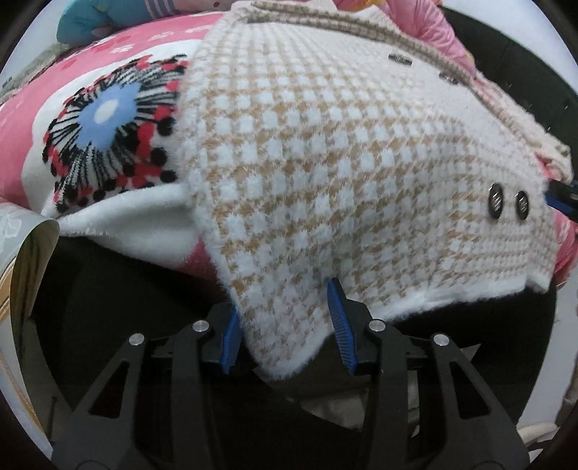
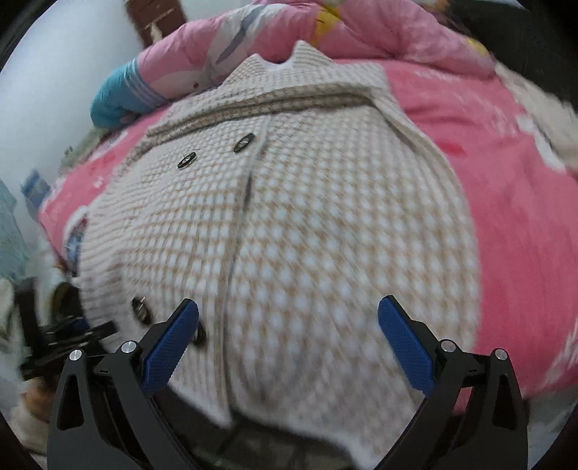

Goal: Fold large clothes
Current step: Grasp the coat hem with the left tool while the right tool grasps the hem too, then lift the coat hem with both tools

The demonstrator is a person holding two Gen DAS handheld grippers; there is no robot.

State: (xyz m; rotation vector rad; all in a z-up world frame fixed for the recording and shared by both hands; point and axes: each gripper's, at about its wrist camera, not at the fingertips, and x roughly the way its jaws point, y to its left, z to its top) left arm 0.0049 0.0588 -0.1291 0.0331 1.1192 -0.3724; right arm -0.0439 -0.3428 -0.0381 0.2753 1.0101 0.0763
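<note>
**Hem grip at L corner, R not yet engaged**

Coat (image 1: pixel 325 155): fuzzy tan/white houndstooth, laid front-up on the pink bedspread (image 1: pixel 21 119), collar at 12 o'clock, hem hanging off the bed edge at 6. Four dark buttons noted; lower pair (image 1: pixel 507 205) at 3 o'clock in L wrist view.

L gripper (image 1: pixel 285 325): jaws narrowed about the hem corner; cloth is between the blue pads (image 1: pixel 341 325). R pad appears pressed into the pile; L pad partly hidden behind the fold, so a firm pinch is judged likely but not confirmed. No earlier pic for comparison.

R gripper (image 2: pixel 289 340): jaws wide, nothing held, hovering over the lower front panel near the placket seam (image 2: pixel 245 202). View blurred.

Step in hand (judged): both hem corners to be secured before the hem is lifted toward the collar.
- L pinch to be taken deep enough to catch all layers; pile is thick and slippery-looking.
- R grip to be matched at the opposite hem corner, abt 5 o'clock in R view, so the fold line stays square.
- Buttons to be kept clear of the pads.

Surroundings / obstacles:
- White plush blanket w/ blue-red flower print (image 1: pixel 108 119) at 9 o'clock, its edge touching the coat side; could be snagged w/ the hem.
- Pink quilt (image 2: pixel 361 32) bunched at 12 beyond the collar, limiting landing room.
- Teal item (image 2: pixel 115 97) at 10-11, well apart.
</note>
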